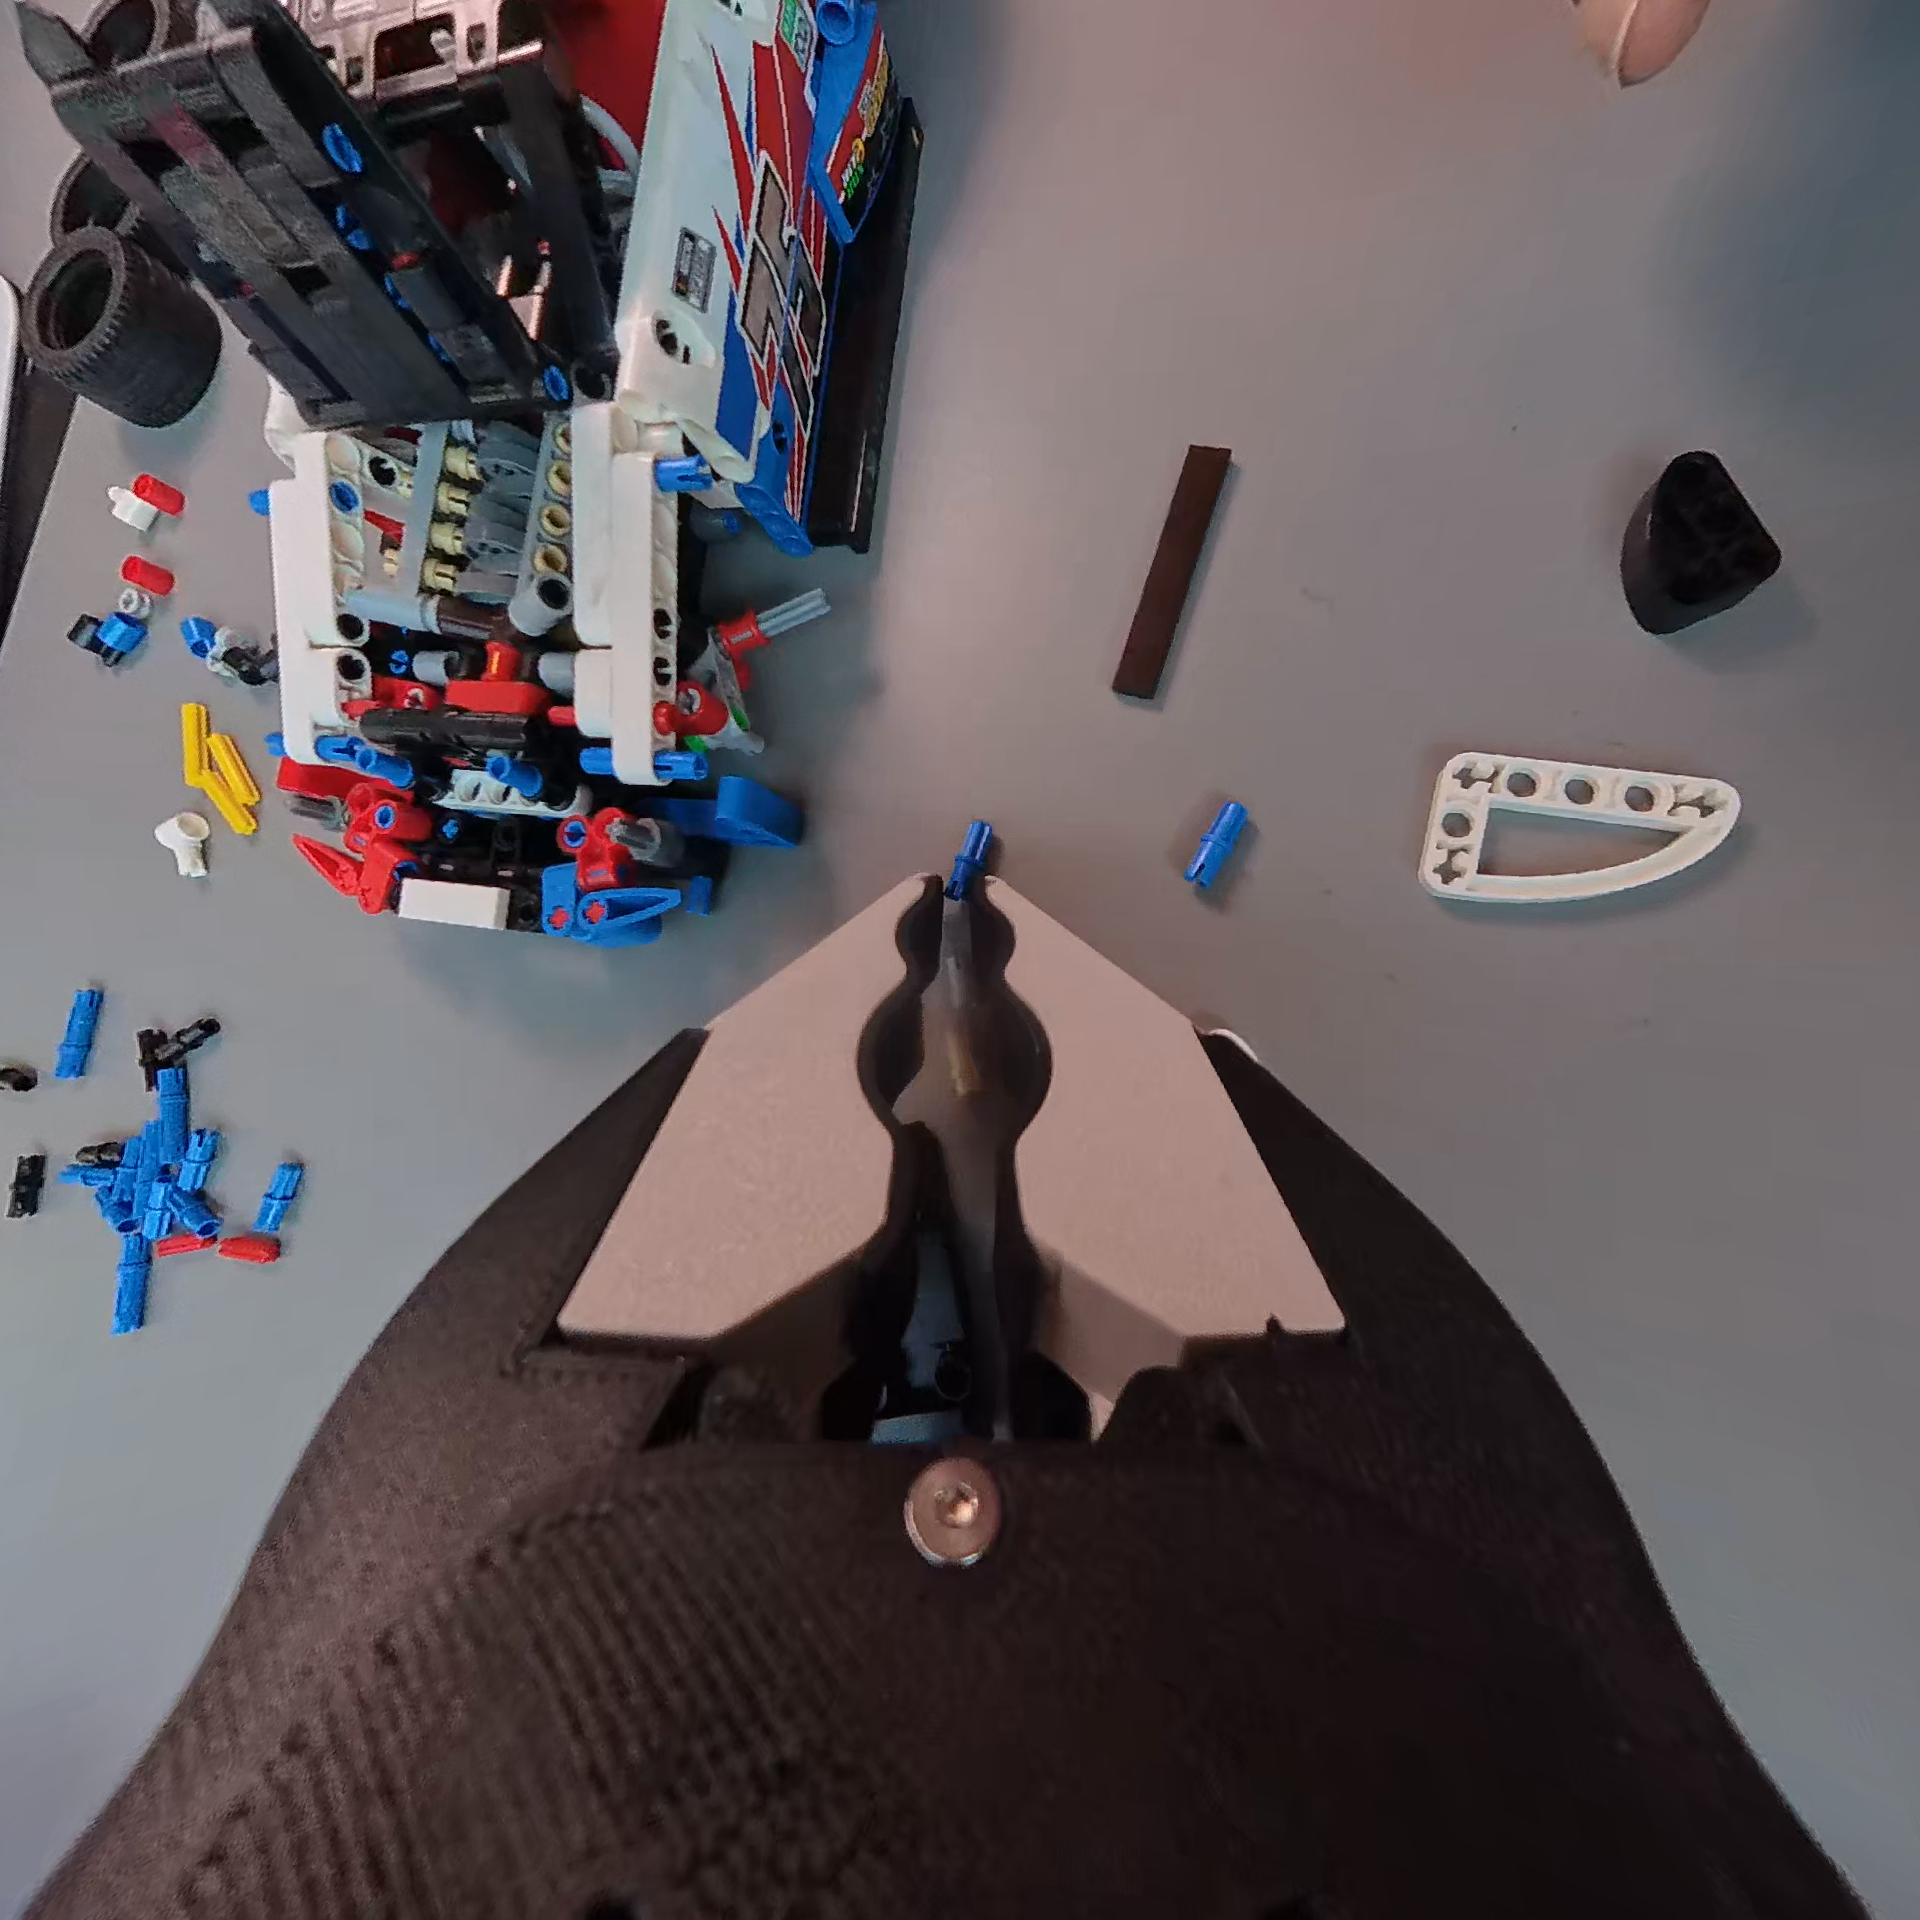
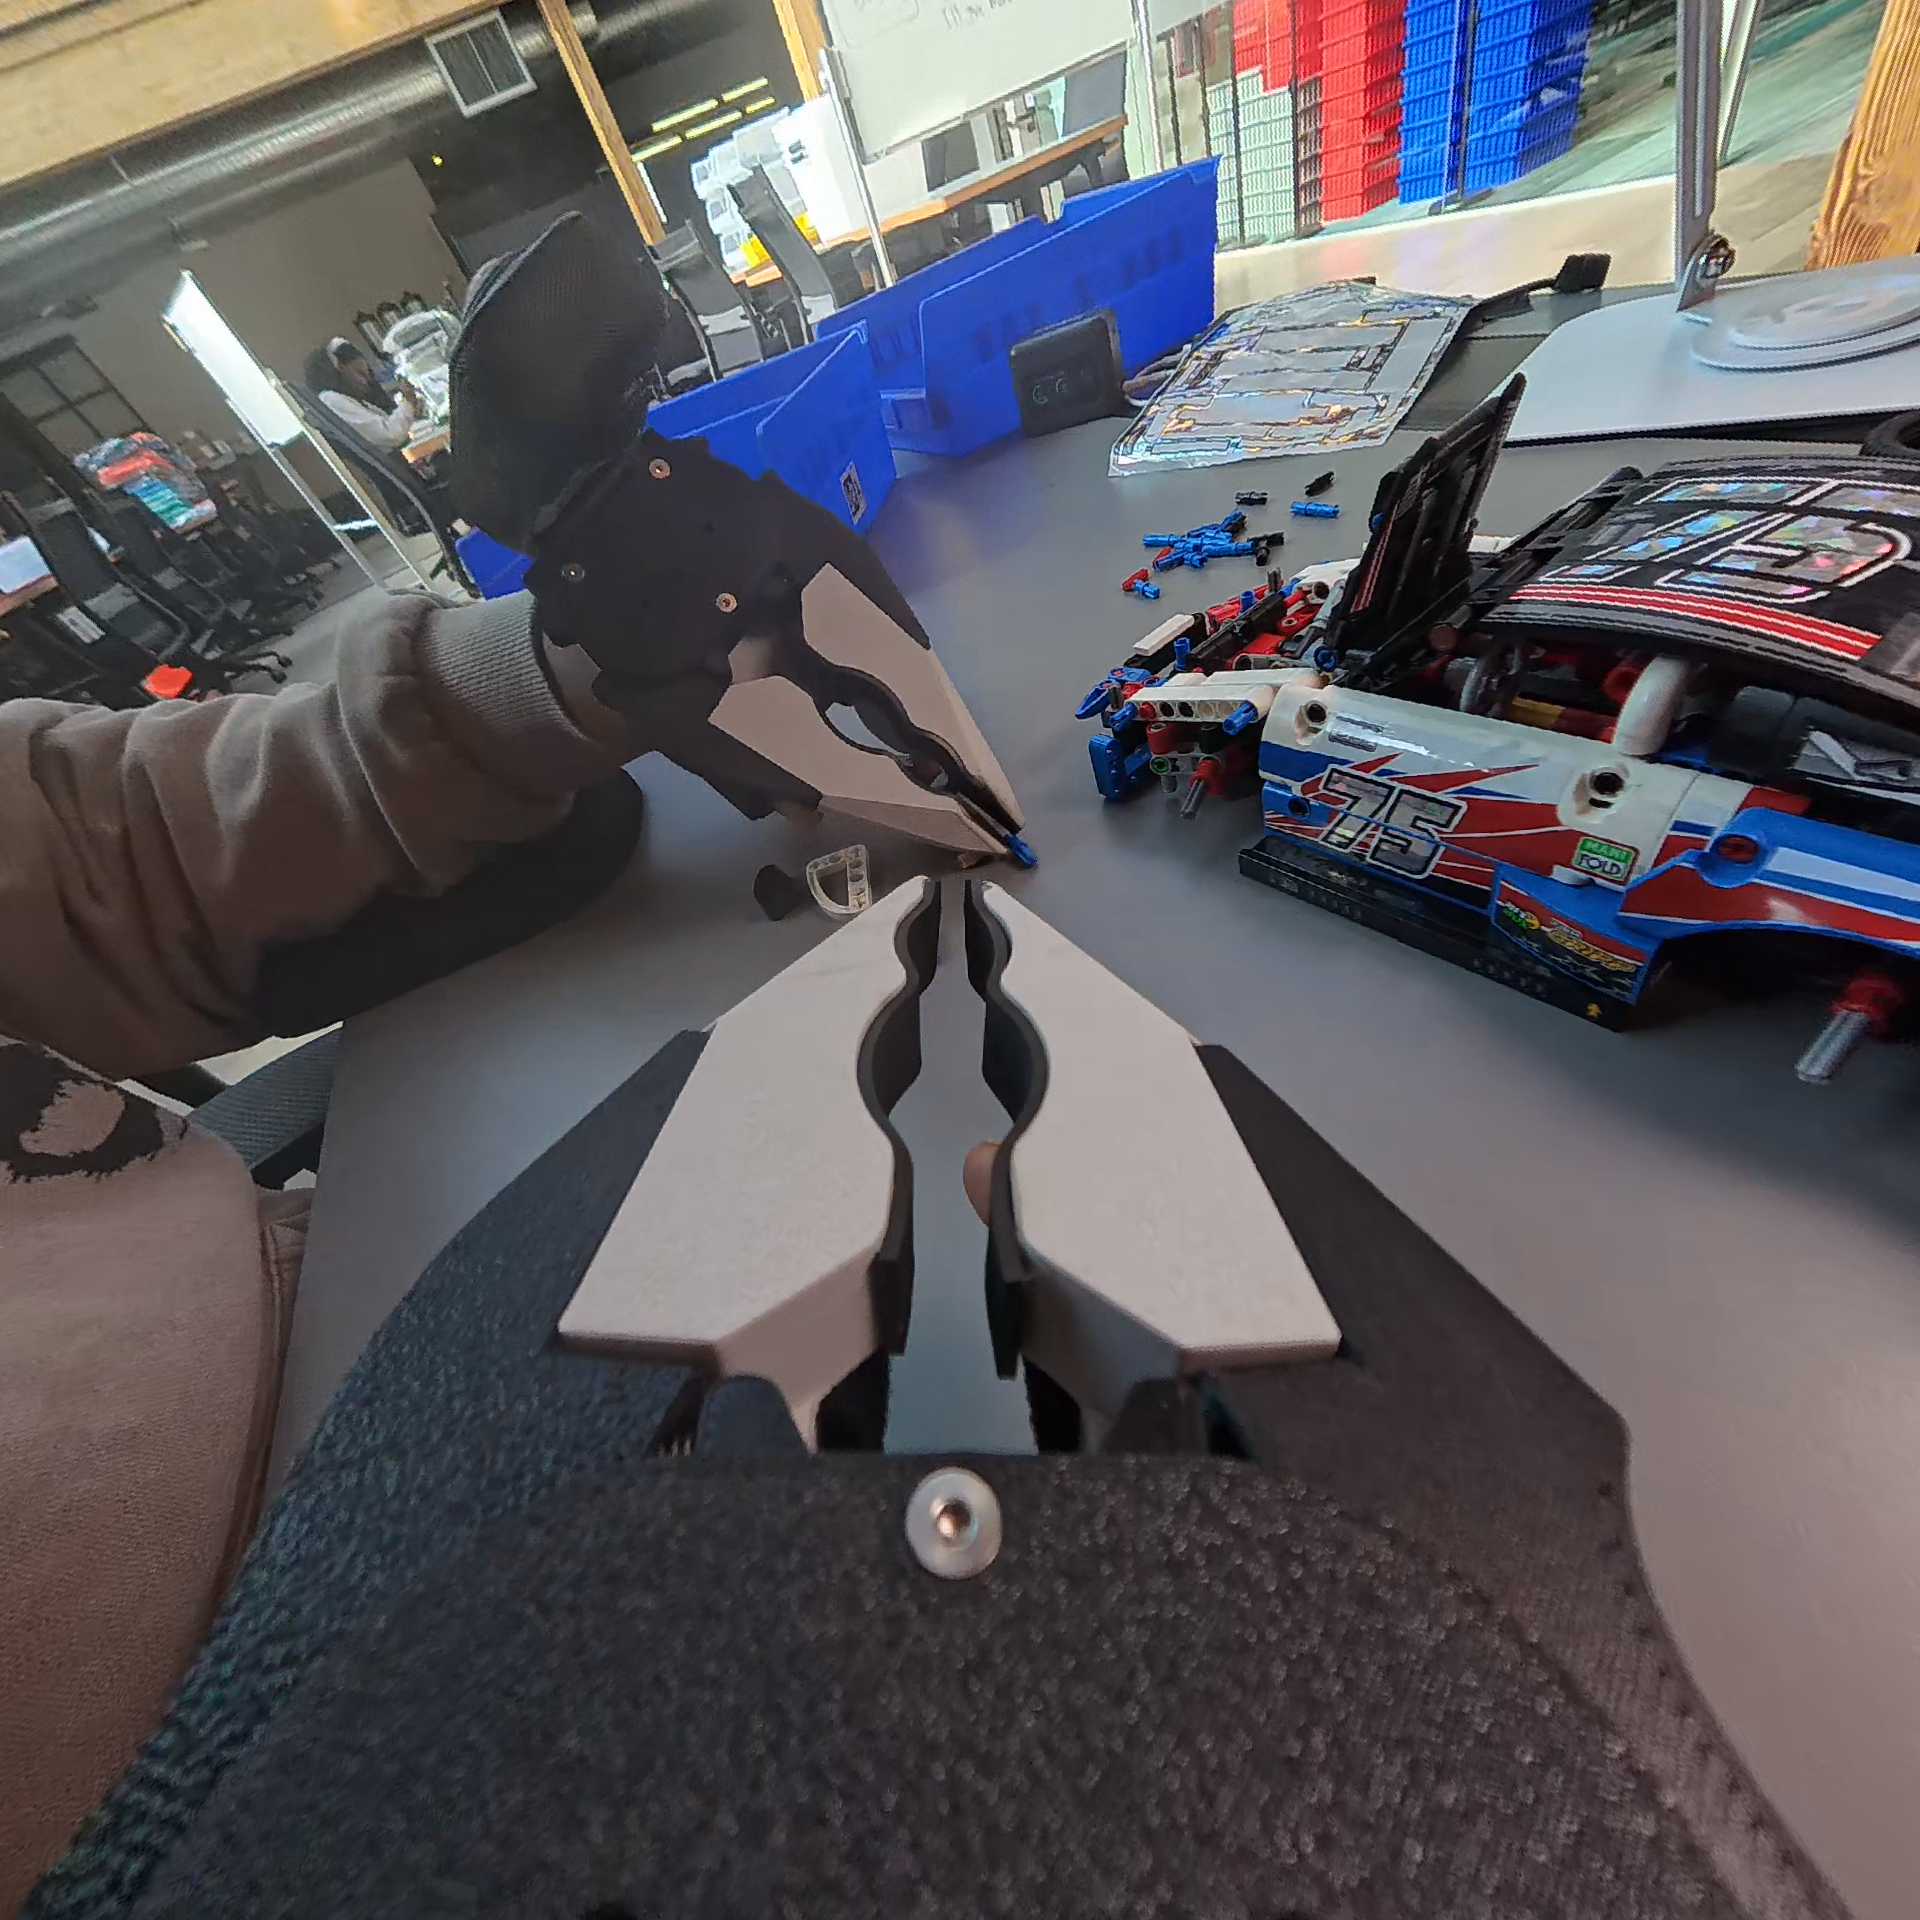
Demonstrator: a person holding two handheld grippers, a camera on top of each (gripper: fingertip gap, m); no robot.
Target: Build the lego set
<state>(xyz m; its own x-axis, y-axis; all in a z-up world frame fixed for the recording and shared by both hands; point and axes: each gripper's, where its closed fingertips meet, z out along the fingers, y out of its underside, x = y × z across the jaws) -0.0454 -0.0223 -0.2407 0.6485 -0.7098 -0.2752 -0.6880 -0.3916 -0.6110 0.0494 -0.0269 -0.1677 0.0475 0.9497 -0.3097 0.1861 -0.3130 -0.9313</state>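
My left gripper [image 1: 962, 885] is shut on a small blue pin [image 1: 968, 854], held at the fingertips just above the grey table. The right wrist view shows it too [image 2: 1010, 840], with the pin [image 2: 1023, 854] sticking out of its tips. My right gripper [image 2: 954, 885] faces it from close by, jaws almost together with nothing between them. The partly built race car [image 1: 727, 208] stands left of the pin; it is on the right in the right wrist view [image 2: 1558, 790]. A second blue pin [image 1: 1216, 844] lies loose to the right.
A white curved frame piece [image 1: 1569, 826], a black wedge piece [image 1: 1699, 540] and a long dark tile [image 1: 1172, 571] lie to the right. A pile of blue pins [image 1: 156, 1184] and black tyres [image 1: 114, 332] sit left. Blue bins [image 2: 935, 343] and a sticker sheet [image 2: 1278, 374] are behind.
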